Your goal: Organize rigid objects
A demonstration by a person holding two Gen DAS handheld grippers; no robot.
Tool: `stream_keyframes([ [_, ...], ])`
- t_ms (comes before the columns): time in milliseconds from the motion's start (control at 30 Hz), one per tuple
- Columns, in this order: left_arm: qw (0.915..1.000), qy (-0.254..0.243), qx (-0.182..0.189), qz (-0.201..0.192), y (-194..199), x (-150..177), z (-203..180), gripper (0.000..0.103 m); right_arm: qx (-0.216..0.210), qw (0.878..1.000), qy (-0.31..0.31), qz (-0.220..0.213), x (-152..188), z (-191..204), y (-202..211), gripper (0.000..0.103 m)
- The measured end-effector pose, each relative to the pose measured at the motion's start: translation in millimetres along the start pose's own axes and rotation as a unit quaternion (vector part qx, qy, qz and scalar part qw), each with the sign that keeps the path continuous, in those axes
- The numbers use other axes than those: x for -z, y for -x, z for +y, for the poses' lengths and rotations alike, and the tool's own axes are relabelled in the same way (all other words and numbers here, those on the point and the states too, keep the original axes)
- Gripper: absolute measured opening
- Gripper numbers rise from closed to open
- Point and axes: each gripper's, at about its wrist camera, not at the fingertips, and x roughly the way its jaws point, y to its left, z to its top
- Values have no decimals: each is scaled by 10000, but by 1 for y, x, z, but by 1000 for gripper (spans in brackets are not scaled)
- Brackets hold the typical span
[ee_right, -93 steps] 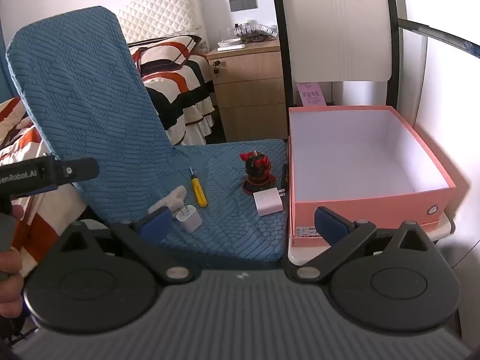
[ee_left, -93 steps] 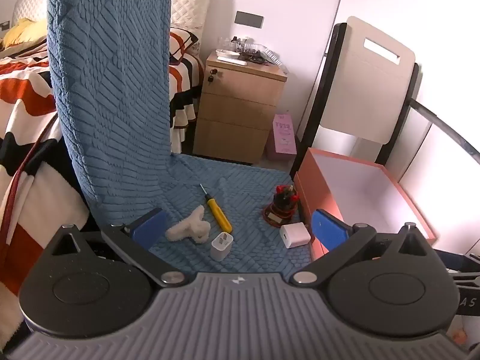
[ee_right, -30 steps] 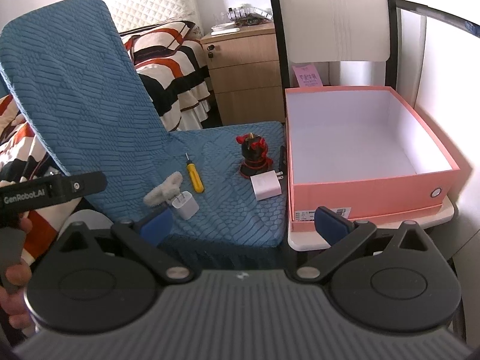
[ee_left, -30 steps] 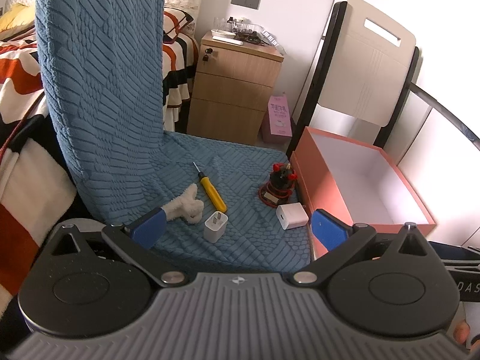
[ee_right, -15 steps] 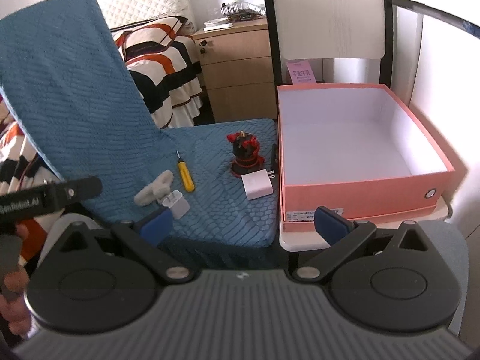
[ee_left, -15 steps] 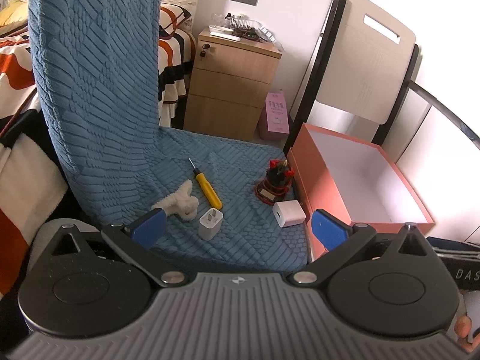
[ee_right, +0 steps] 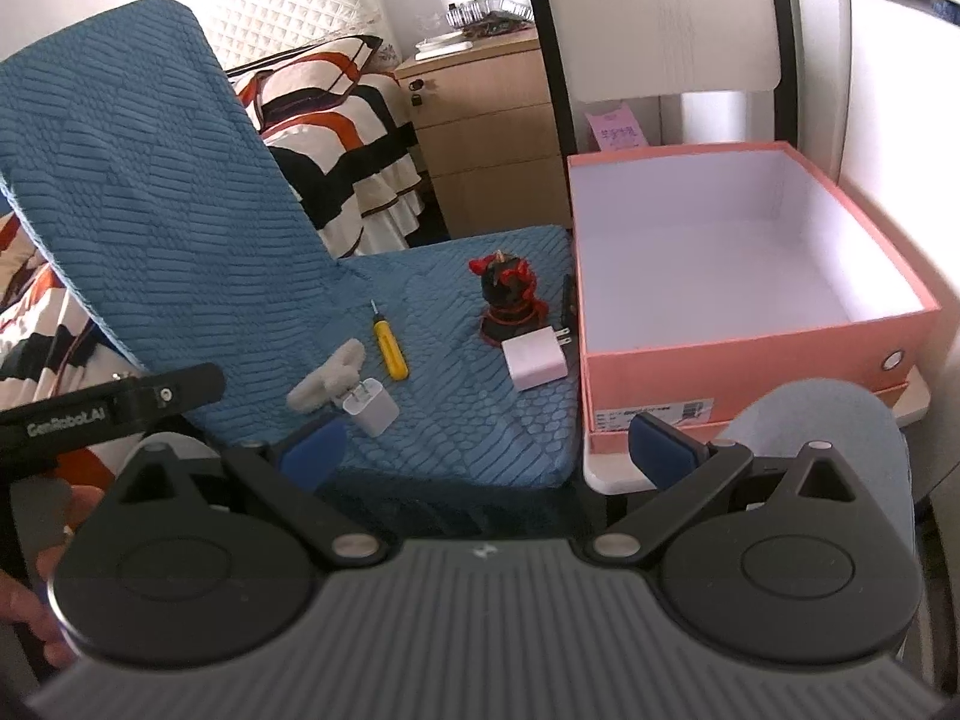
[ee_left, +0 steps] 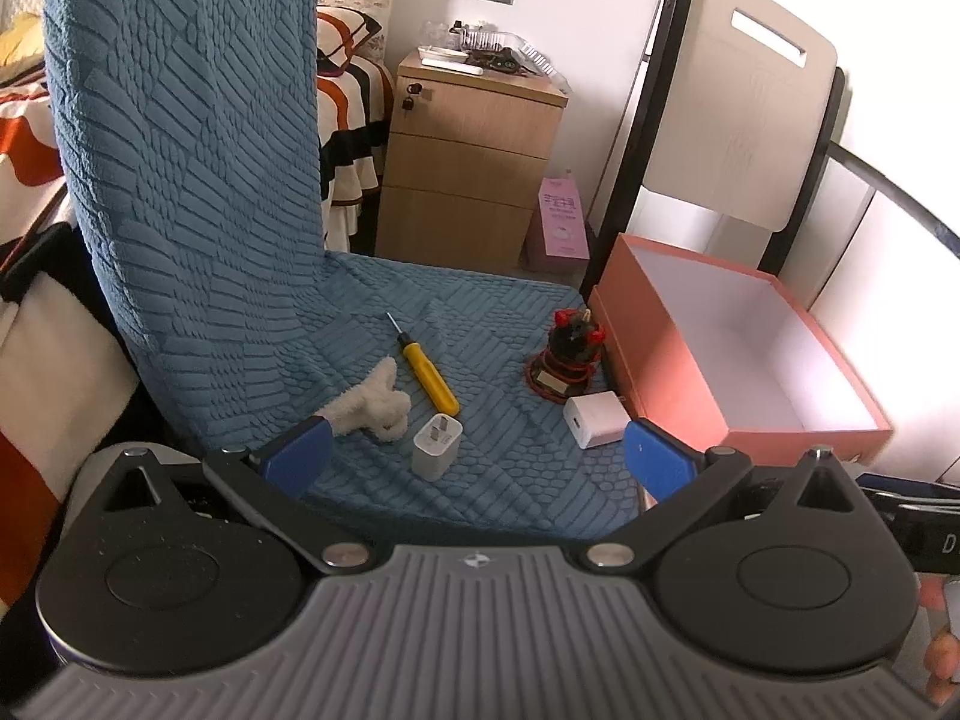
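on blue chair seat (ee_left: pixel 480 480): 2 chargers (ee_left: pixel 437 445), 1 screwdriver (ee_left: pixel 429 383), 1 figurine (ee_left: pixel 569 354).

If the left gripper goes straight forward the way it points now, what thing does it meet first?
Most likely the small white charger with its prongs up, lying on the blue seat cover just ahead of the open left gripper. The yellow screwdriver lies further on. Depth is hard to judge here.

A home bedroom: a bed with a striped quilt (ee_right: pixel 336 114) and quilted headboard (ee_right: pixel 300 6), beside it a wooden nightstand (ee_left: pixel 468 168) with cluttered top.
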Motion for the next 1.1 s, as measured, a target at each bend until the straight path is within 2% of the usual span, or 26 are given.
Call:
stream_keyframes([
  [233,10000,46,-6,86,-12,3,6,103,-114,9996,208,-133,0,4,-6,103],
  [333,9999,62,0,100,-20,4,9,103,-12,9995,274,-181,1,4,-9,103],
  [500,9998,-79,-78,141,-42,12,6,103,25,9999,129,-104,4,-2,-25,103],
  [600,9998,-109,-48,184,-56,16,6,103,-35,9999,106,-52,6,-4,-37,98],
  [800,9998,-40,-90,143,-87,14,10,103,-22,9995,247,-193,3,-7,-53,96],
  [900,9998,-44,-118,145,-102,12,14,103,-56,9989,352,-300,-1,-6,-61,89],
  [967,9997,-54,-187,155,-115,11,18,103,-96,9984,428,-345,-3,-5,-67,79],
  [1100,9994,-31,-238,245,-139,11,29,103,-200,9969,612,-442,-7,2,-80,75],
])
